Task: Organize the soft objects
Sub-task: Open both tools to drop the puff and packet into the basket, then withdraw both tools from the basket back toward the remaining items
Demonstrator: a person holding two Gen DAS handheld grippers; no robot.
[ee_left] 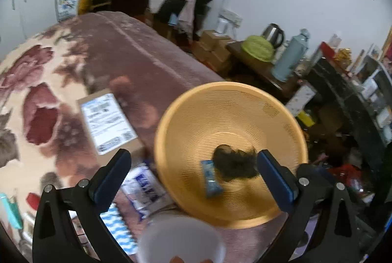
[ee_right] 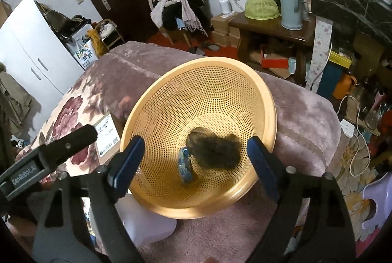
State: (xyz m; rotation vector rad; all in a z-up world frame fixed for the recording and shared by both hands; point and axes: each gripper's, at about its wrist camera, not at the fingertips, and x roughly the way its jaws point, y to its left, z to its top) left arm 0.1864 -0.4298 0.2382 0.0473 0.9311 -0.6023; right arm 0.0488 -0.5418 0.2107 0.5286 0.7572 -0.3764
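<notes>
An orange perforated basket (ee_left: 220, 111) (ee_right: 196, 91) stands on the floral blanket of a bed. At its bottom lie a dark fuzzy soft object (ee_left: 235, 162) (ee_right: 213, 150) and a small blue packet (ee_left: 212, 177) (ee_right: 185, 165), touching each other. My left gripper (ee_left: 193, 155) hangs open above the basket's near side, with nothing between its blue pads. My right gripper (ee_right: 196, 140) is also open and empty over the basket, and the fuzzy object lies below the gap. The left gripper's black body (ee_right: 49, 157) shows at the left of the right wrist view.
A labelled cardboard box (ee_left: 107, 123) (ee_right: 107, 133) lies left of the basket, with blue-and-white packets (ee_left: 142, 187) beside it. A translucent white container (ee_left: 181, 238) (ee_right: 144, 221) sits just in front. The bed's edge drops off behind and to the right, towards a cluttered wooden table (ee_right: 269, 28).
</notes>
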